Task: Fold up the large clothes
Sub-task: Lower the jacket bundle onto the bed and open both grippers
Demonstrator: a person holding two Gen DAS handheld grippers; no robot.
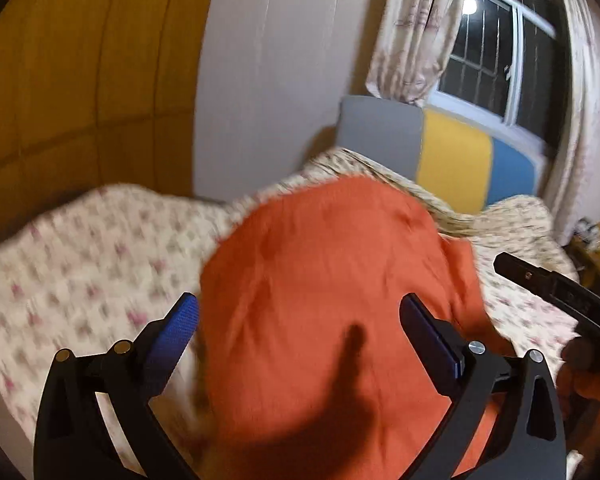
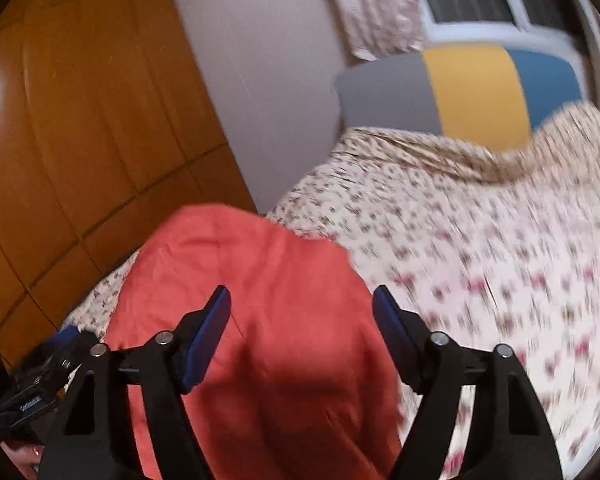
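An orange garment (image 1: 332, 264) lies folded over in a rounded heap on the floral bed sheet (image 1: 80, 264). My left gripper (image 1: 298, 300) hovers over its near part, jaws wide open, blue pads clear of the cloth. In the right wrist view the same garment (image 2: 260, 264) lies at the bed's left side. My right gripper (image 2: 301, 292) stands over it with jaws apart and nothing pinched. One black finger (image 1: 540, 284) of the right gripper pokes in from the right in the left wrist view, with a hand (image 1: 588, 376) behind it.
The floral sheet (image 2: 480, 240) spreads to the right, bunched near a grey, yellow and blue headboard (image 2: 472, 92). A wooden wardrobe (image 2: 80, 140) stands close on the left. A curtain (image 1: 416, 28) and a barred window (image 1: 500, 52) lie behind the bed.
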